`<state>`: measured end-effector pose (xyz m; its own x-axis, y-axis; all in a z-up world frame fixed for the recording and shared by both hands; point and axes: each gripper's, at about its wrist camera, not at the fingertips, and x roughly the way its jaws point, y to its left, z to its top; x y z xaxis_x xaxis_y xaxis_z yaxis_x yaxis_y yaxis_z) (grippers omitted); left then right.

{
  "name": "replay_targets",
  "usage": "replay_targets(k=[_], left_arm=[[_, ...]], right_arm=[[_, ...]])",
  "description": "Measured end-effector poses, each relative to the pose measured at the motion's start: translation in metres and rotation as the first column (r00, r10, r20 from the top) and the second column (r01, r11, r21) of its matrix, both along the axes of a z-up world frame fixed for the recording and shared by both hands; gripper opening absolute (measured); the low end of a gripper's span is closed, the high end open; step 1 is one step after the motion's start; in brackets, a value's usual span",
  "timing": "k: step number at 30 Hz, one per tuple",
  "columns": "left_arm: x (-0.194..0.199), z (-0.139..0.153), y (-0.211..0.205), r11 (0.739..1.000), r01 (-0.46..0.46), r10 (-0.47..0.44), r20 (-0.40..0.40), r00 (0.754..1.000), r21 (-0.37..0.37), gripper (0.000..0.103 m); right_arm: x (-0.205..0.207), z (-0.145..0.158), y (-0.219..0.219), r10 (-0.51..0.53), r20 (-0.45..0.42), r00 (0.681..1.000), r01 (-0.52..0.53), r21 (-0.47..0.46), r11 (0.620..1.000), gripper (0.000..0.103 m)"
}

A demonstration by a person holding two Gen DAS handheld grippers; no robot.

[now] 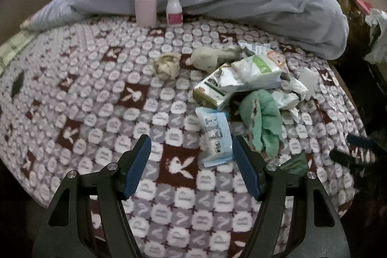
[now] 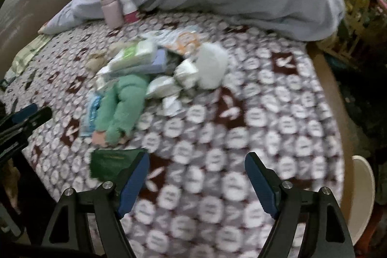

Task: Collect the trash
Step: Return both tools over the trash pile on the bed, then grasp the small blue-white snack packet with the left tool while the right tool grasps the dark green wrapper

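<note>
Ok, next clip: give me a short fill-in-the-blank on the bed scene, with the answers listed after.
1. The pink bottle stands ____ on the bedspread.
2. The small white bottle has a ____ label.
3. The cloth crumpled beside the light blue wrapper is ____.
4. Nothing is between the fingers of the left gripper, which are ____.

Missing words: upright; pink; green; open
</note>
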<state>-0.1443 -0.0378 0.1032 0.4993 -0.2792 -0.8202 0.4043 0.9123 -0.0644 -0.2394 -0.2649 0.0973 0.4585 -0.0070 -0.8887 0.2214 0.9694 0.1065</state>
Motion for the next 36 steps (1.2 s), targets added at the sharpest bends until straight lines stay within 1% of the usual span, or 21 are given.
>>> replay_targets(k=[3, 5, 6, 8, 12, 14, 15, 16, 18, 22, 25, 28, 29, 30, 31, 32, 33, 36], left_arm=[[0.007, -0.006, 0.002, 1.000, -0.005, 0.004, -0.035, 0.999, -0.017, 0.069], [0.011, -0.009, 0.002, 1.000, -0.010, 0.009, -0.043, 0.999, -0.018, 0.069], [0.012, -0.010, 0.001, 1.000, -0.011, 0.010, -0.046, 0.999, -0.019, 0.069], [0.015, -0.013, 0.001, 1.000, -0.012, 0.011, -0.053, 0.999, -0.017, 0.069], [0.019, -0.018, 0.001, 1.000, -0.017, 0.016, -0.061, 0.998, -0.009, 0.069], [0.022, -0.020, 0.001, 1.000, -0.021, 0.020, -0.070, 0.997, -0.010, 0.069], [0.023, -0.021, 0.002, 1.000, -0.021, 0.021, -0.072, 0.997, -0.011, 0.069], [0.024, -0.022, 0.002, 1.000, -0.023, 0.022, -0.075, 0.997, -0.014, 0.069], [0.028, -0.025, 0.001, 1.000, -0.022, 0.020, -0.083, 0.996, -0.022, 0.069], [0.038, -0.033, -0.008, 0.999, -0.009, 0.005, -0.119, 0.993, -0.038, 0.069], [0.044, -0.045, -0.021, 0.999, 0.006, -0.012, -0.160, 0.987, -0.039, 0.069], [0.049, -0.058, -0.033, 1.000, 0.011, -0.016, -0.191, 0.982, -0.026, 0.069], [0.050, -0.062, -0.036, 0.999, 0.022, -0.027, -0.199, 0.980, -0.028, 0.067], [0.051, -0.065, -0.039, 0.999, 0.036, -0.042, -0.204, 0.978, -0.033, 0.063], [0.051, -0.067, -0.041, 0.998, 0.050, -0.056, -0.214, 0.975, -0.034, 0.041], [0.051, -0.068, -0.041, 0.997, 0.066, -0.072, -0.228, 0.971, -0.033, 0.029], [0.050, -0.068, -0.041, 0.996, 0.076, -0.083, -0.235, 0.969, -0.038, 0.029], [0.048, -0.057, -0.033, 0.995, 0.096, -0.101, -0.210, 0.973, -0.034, 0.029]], right_arm=[[0.001, -0.004, 0.015, 0.073, 0.018, 0.997, -0.074, 0.066, 0.995, 0.079], [0.005, -0.007, 0.025, 0.121, 0.020, 0.993, -0.122, 0.077, 0.990, 0.079], [0.007, -0.010, 0.029, 0.138, 0.008, 0.990, -0.138, 0.065, 0.988, 0.079], [0.014, -0.015, 0.033, 0.130, -0.009, 0.992, -0.129, 0.032, 0.991, 0.079], [0.030, -0.017, 0.026, 0.084, -0.003, 0.996, -0.084, 0.026, 0.996, 0.079], [0.040, -0.020, 0.022, 0.080, -0.020, 0.997, -0.080, 0.021, 0.997, 0.079], [0.043, -0.022, 0.023, 0.089, -0.035, 0.995, -0.088, 0.032, 0.996, 0.079], [0.044, -0.022, 0.023, 0.108, -0.037, 0.994, -0.106, 0.052, 0.993, 0.079], [0.042, -0.018, 0.029, 0.180, -0.016, 0.983, -0.178, 0.087, 0.980, 0.079], [0.035, -0.022, 0.042, 0.290, -0.037, 0.956, -0.288, 0.049, 0.956, 0.079], [0.031, -0.027, 0.042, 0.327, -0.048, 0.944, -0.324, 0.059, 0.944, 0.079], [0.028, -0.029, 0.039, 0.341, -0.037, 0.939, -0.338, 0.076, 0.938, 0.079], [0.028, -0.030, 0.040, 0.348, -0.030, 0.937, -0.345, 0.085, 0.935, 0.079], [0.028, -0.030, 0.041, 0.361, -0.024, 0.932, -0.357, 0.093, 0.929, 0.079], [0.028, -0.030, 0.043, 0.381, -0.019, 0.924, -0.377, 0.096, 0.921, 0.079], [0.028, -0.030, 0.046, 0.405, -0.017, 0.914, -0.401, 0.092, 0.911, 0.079], [0.029, -0.031, 0.050, 0.424, -0.019, 0.905, -0.421, 0.085, 0.903, 0.079], [0.034, -0.032, 0.061, 0.497, -0.036, 0.867, -0.494, 0.059, 0.867, 0.079]])
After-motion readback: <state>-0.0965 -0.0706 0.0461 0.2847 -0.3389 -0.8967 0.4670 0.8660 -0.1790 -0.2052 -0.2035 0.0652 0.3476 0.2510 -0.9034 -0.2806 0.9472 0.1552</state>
